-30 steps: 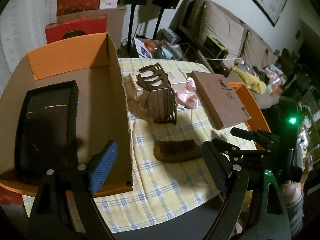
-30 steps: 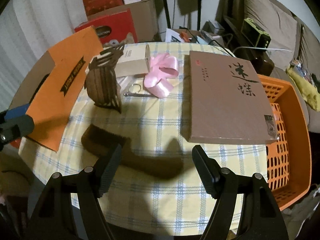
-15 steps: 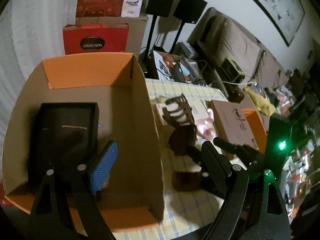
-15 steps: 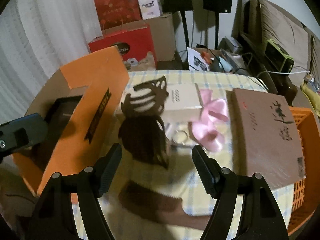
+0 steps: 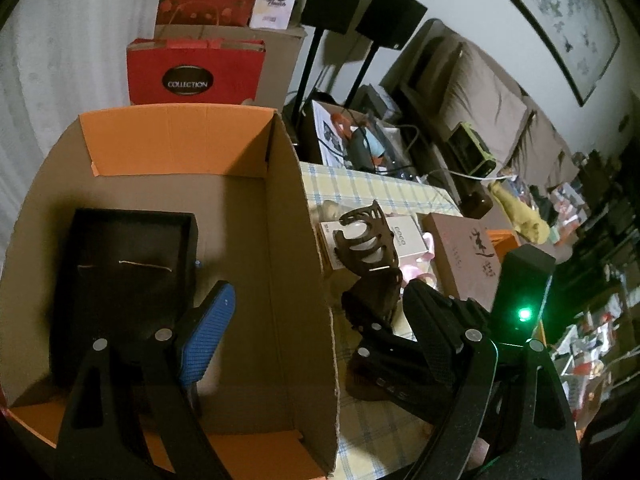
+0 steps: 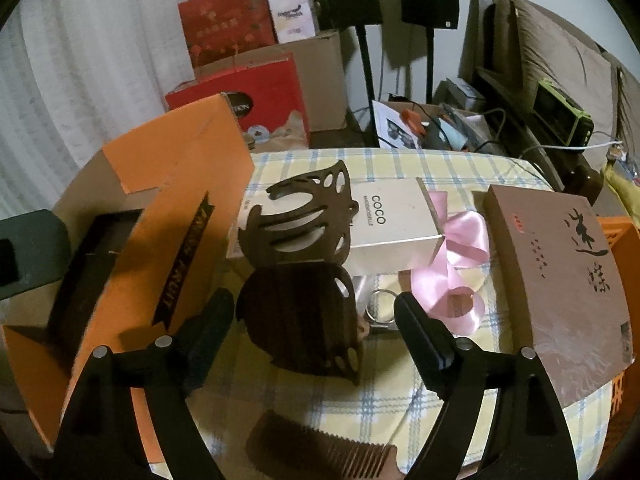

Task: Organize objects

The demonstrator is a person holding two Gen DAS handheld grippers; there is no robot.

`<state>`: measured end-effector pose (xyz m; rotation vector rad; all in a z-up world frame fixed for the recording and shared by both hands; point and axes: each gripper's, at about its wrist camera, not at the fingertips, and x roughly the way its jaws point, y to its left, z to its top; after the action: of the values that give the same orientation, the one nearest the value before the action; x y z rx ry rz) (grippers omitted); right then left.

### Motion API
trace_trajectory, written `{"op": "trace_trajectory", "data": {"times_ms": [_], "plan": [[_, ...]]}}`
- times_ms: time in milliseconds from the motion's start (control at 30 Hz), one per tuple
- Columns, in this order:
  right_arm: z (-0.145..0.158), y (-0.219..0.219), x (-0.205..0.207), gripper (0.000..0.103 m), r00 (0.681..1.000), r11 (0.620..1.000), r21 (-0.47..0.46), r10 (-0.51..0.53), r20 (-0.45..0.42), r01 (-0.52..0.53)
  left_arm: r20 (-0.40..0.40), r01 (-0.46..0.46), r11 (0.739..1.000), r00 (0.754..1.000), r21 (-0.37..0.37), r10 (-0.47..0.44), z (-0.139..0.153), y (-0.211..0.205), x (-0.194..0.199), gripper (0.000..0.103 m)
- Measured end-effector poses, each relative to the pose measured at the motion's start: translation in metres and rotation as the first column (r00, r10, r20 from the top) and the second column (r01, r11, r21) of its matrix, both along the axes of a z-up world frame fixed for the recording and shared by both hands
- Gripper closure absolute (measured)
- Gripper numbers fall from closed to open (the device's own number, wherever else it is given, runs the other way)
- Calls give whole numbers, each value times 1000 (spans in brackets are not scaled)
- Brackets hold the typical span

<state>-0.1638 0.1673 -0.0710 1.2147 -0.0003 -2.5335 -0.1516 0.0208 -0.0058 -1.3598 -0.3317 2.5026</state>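
A dark wooden cut-out holder (image 6: 300, 280) stands on the checked tablecloth, in front of a white COCO box (image 6: 392, 220). My right gripper (image 6: 316, 332) is open, its fingers either side of the holder's base. A brown wooden comb (image 6: 320, 448) lies just below it. My left gripper (image 5: 316, 320) is open and empty, straddling the right wall of the orange cardboard box (image 5: 292, 240), which holds a black tray (image 5: 124, 272). The holder (image 5: 368, 264) and the right gripper (image 5: 404, 352) also show in the left wrist view.
A pink ribbon bow (image 6: 456, 272) and a flat brown box (image 6: 560, 280) lie right of the holder. An orange basket (image 6: 620, 320) sits at the table's right edge. Red bags (image 5: 196, 72), speaker stands and a sofa stand behind.
My right gripper has moved forward from the comb to the wooden holder. My left gripper has risen and shifted left over the cardboard box.
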Motion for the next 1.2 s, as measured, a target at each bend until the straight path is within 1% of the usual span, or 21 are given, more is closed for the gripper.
{"op": "trace_trajectory", "data": {"times_ms": [167,200,233,333,433,600,700,800,867,1000,1033,1133,1200], "plan": [[-8,-2,-2,21,1000,1000,16,-5,15,5,4,-4,1000,1000,4,4,-2,-2,-1,19],[-9,-3,-2,24,1000,1000,20,4,19,-5,4,-2,1000,1000,5,2,-2,-2,-1,19],[-9,-4,-2,33,1000,1000,20,12,20,-13,4,0,1000,1000,6,0,-2,-3,-2,19],[-7,-3,1,32,1000,999,33,17,19,-17,5,3,1000,1000,7,-3,-2,-3,-1,19],[-3,1,3,32,1000,1000,15,17,26,-18,8,9,1000,1000,13,-9,-1,-2,0,19],[16,10,9,32,1000,1000,-5,31,4,-31,17,32,999,999,40,-33,0,4,4,19],[28,16,13,33,999,999,-25,35,-4,-35,34,56,994,998,91,-59,2,7,6,19],[41,22,16,33,999,998,-56,36,-11,-37,54,74,985,995,159,-84,4,11,7,19],[50,26,20,33,999,996,-77,41,-18,-43,73,81,973,992,218,-99,4,10,7,20],[63,28,29,33,998,994,-88,55,-36,-58,122,76,939,985,337,-124,-1,10,1,21],[65,28,32,33,997,994,-88,60,-39,-63,128,73,932,984,356,-126,-1,11,-1,21],[72,26,40,33,996,993,-87,73,-51,-77,151,68,923,979,380,-134,-6,15,-7,21],[76,25,46,33,995,992,-89,81,-57,-86,173,67,908,973,414,-151,-10,17,-8,22]]}}
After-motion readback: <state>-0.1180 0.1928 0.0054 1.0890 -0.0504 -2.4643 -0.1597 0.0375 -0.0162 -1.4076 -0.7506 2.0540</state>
